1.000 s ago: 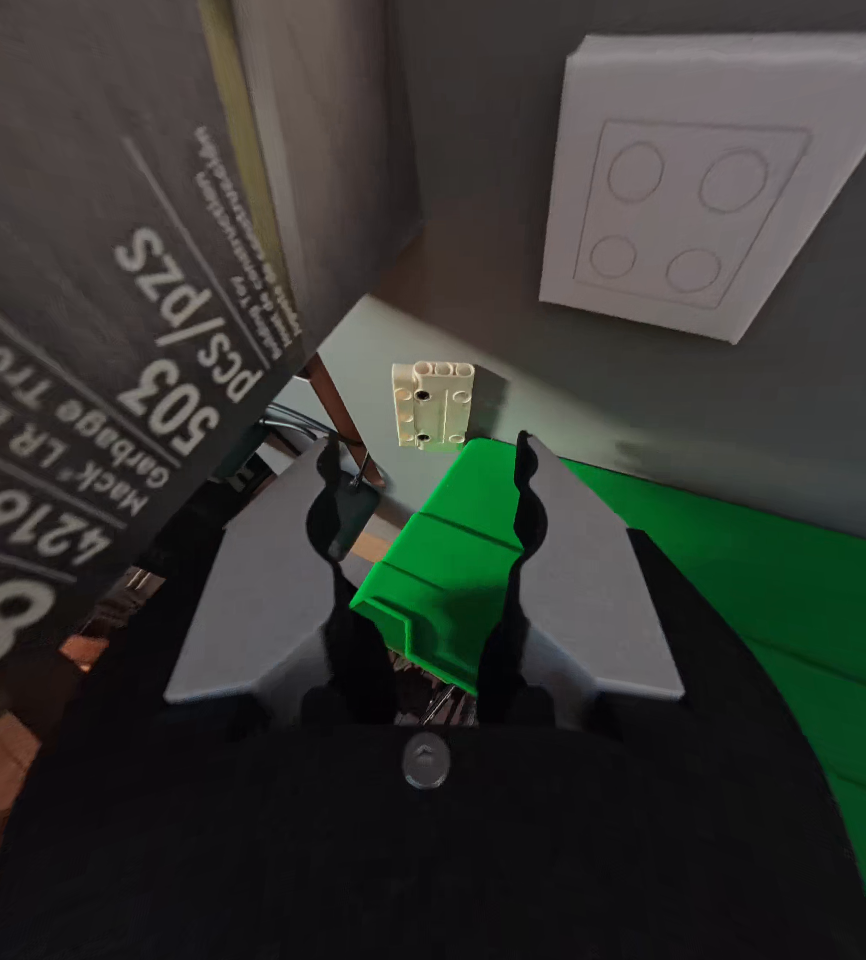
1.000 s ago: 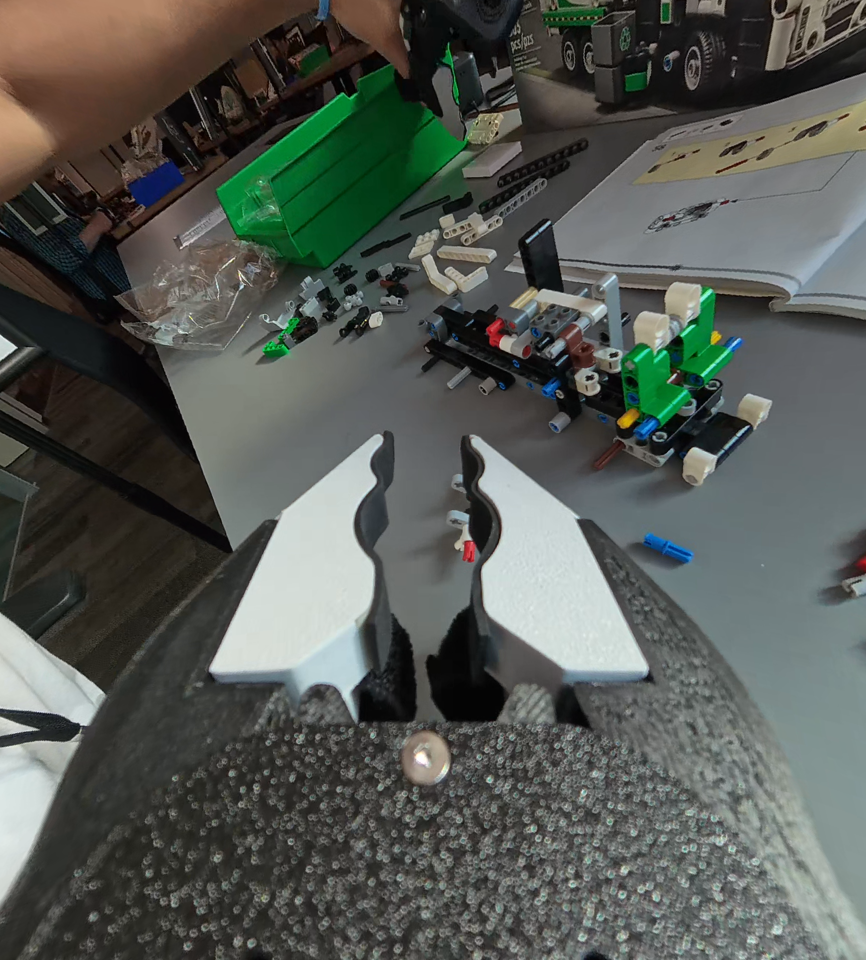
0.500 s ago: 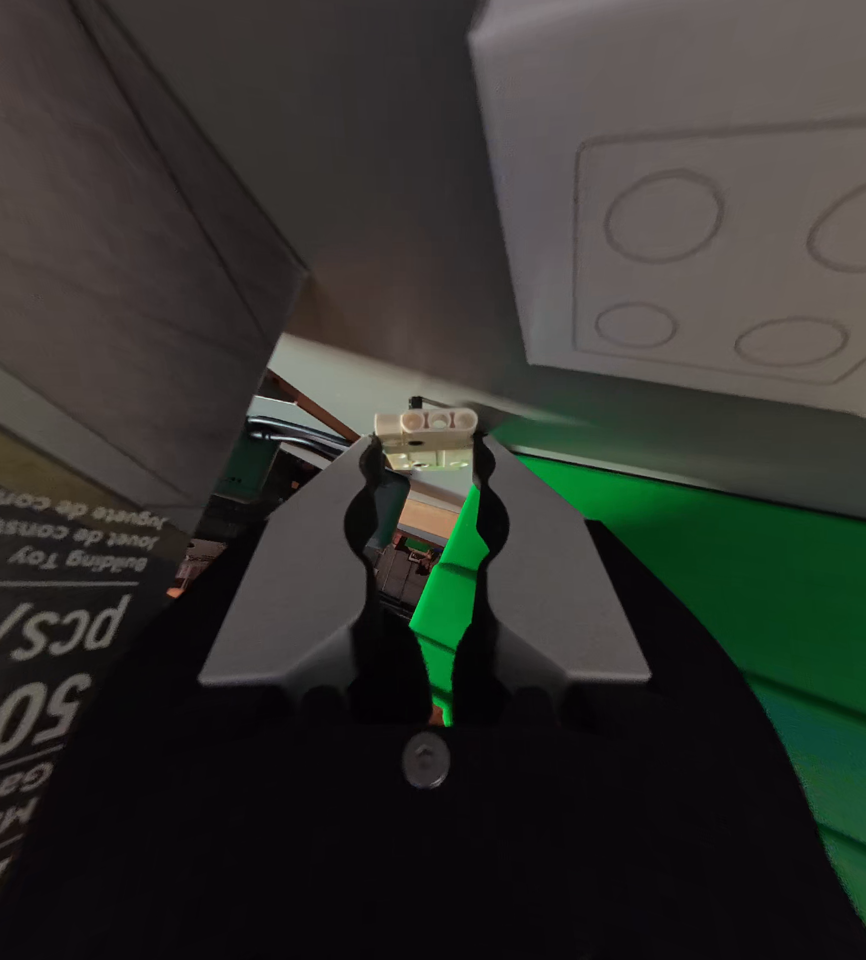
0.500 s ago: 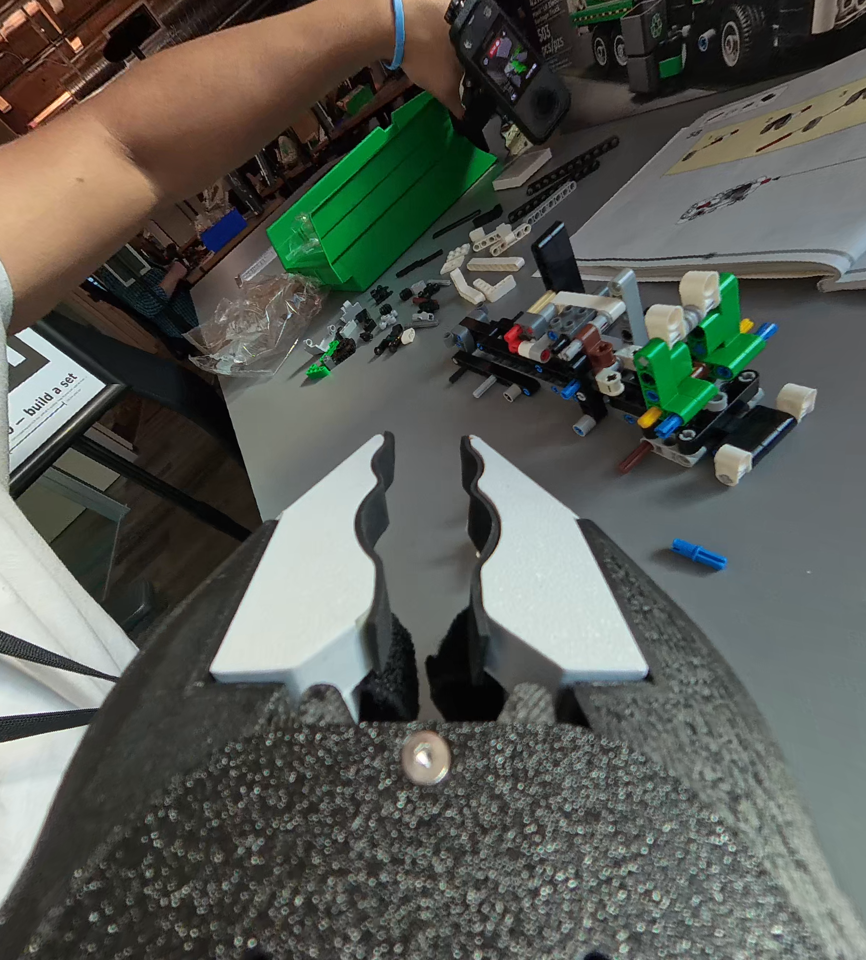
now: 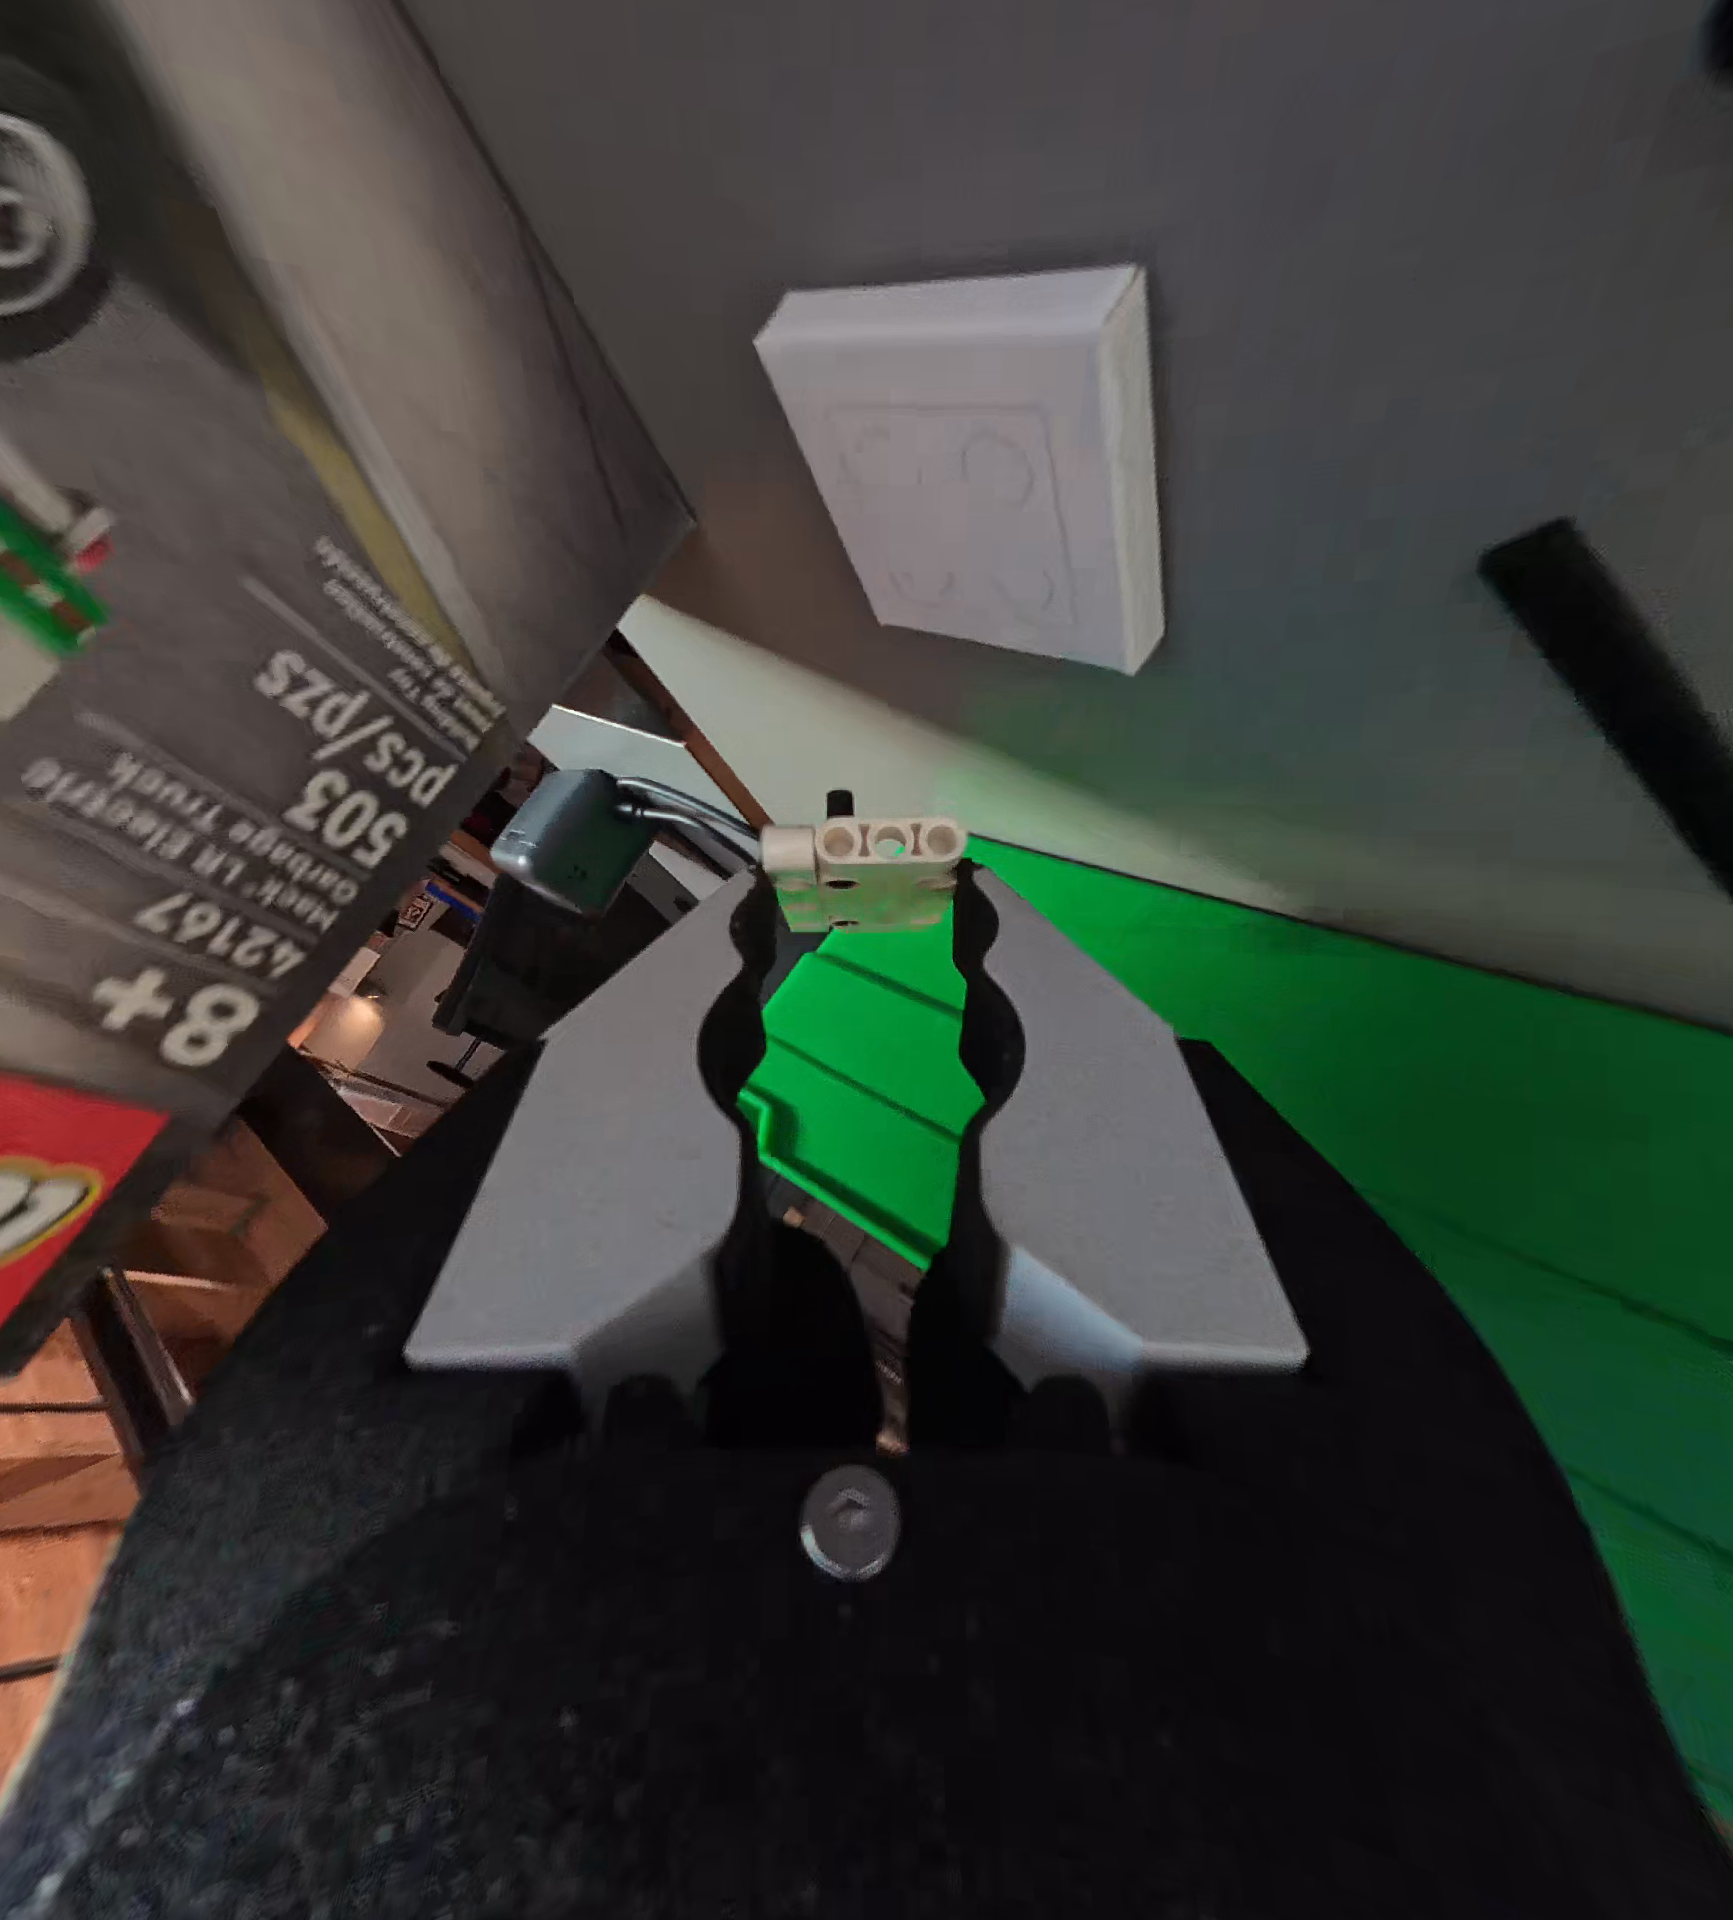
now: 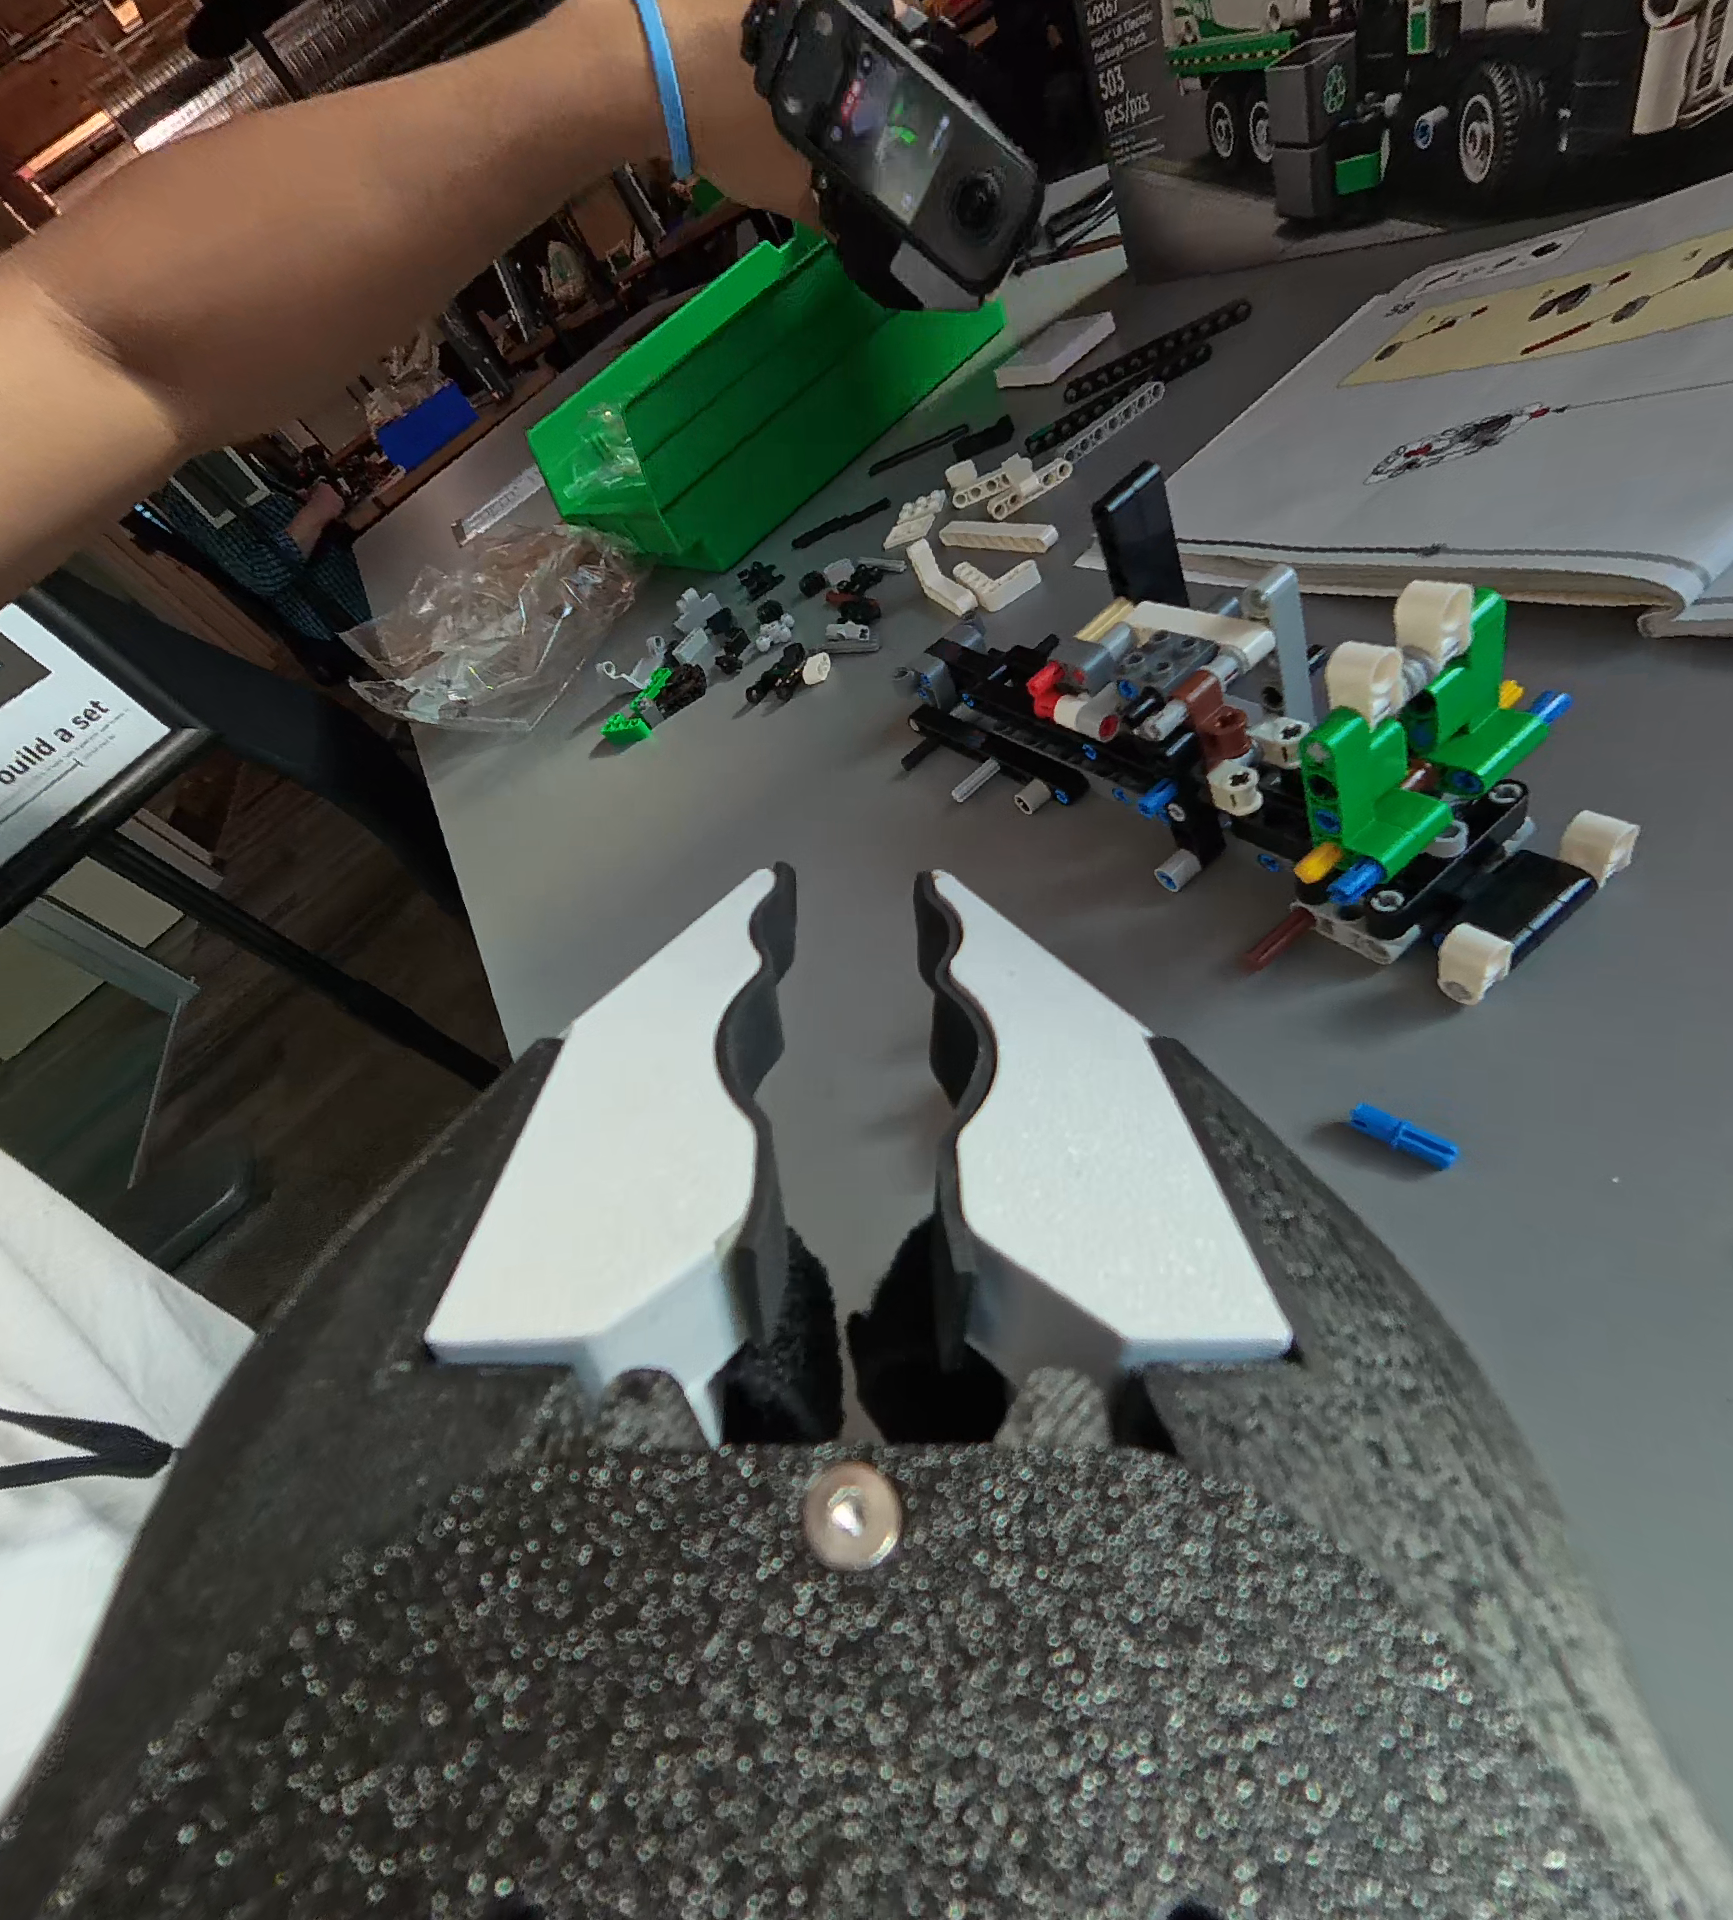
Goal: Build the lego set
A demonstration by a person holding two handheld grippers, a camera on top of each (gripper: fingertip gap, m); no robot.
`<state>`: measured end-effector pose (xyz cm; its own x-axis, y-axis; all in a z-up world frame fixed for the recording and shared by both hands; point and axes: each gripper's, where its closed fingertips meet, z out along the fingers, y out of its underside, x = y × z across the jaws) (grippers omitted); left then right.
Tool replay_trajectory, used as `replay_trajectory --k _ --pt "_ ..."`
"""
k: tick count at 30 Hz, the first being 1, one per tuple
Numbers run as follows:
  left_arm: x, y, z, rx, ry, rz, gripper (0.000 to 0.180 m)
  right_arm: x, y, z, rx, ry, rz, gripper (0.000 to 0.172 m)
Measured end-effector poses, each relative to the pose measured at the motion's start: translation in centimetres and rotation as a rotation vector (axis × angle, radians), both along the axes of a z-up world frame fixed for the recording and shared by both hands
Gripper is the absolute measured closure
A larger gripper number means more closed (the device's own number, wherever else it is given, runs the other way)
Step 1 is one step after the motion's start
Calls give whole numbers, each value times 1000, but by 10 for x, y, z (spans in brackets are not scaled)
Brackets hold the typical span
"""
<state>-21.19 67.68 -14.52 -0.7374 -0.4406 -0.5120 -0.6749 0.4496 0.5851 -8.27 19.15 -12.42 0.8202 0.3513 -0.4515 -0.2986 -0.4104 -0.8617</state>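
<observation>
At centre frame of the left wrist view, a cream, hole-pierced plastic brick piece (image 5: 867, 873) is pinched at the tips of the left gripper (image 5: 857, 888), above a glossy green ribbed plastic bin (image 5: 1361, 1091). Squeeze should be held steady; the smooth part is judged prone to twisting. Lower centre of the right view, the right gripper (image 6: 854, 883) is spread over the matte grey table (image 6: 633, 831), with nothing between its wavy black pads.

Left view dim, motion-blurred (perhaps backlit); right bright, sharp, edges bowed.
</observation>
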Motion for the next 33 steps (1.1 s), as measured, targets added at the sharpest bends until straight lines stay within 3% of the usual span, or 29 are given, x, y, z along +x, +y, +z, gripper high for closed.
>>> replay_trajectory --k 1,4,9,14,16,18,22,25,29,33 --pt "1 -13 8 -23 -44 4 149 -1 0 0 9 -34 2 151" --pt "6 -68 30 -226 -241 47 149 -6 1 7 48 -149 24 150" --pt "20 -206 62 -821 -481 101 149 -24 13 33 153 -403 140 142" --pt "19 -344 79 -1380 -361 138 148 -75 24 67 360 -636 409 138" --pt "17 -391 85 -1580 -250 141 149 -81 34 76 418 -784 415 137" --pt "11 -427 89 -1725 -111 157 146 -85 32 85 456 -864 462 146" --pt "2 -467 76 -1795 142 160 149 -99 8 103 491 -919 618 138" --pt "5 -486 66 -1788 263 132 149 -104 2 90 427 -952 709 139" --pt "24 -505 72 -1824 308 75 149 -106 3 61 333 -931 795 140" --pt "36 -505 73 -1827 243 35 148 -99 4 56 365 -876 751 167"
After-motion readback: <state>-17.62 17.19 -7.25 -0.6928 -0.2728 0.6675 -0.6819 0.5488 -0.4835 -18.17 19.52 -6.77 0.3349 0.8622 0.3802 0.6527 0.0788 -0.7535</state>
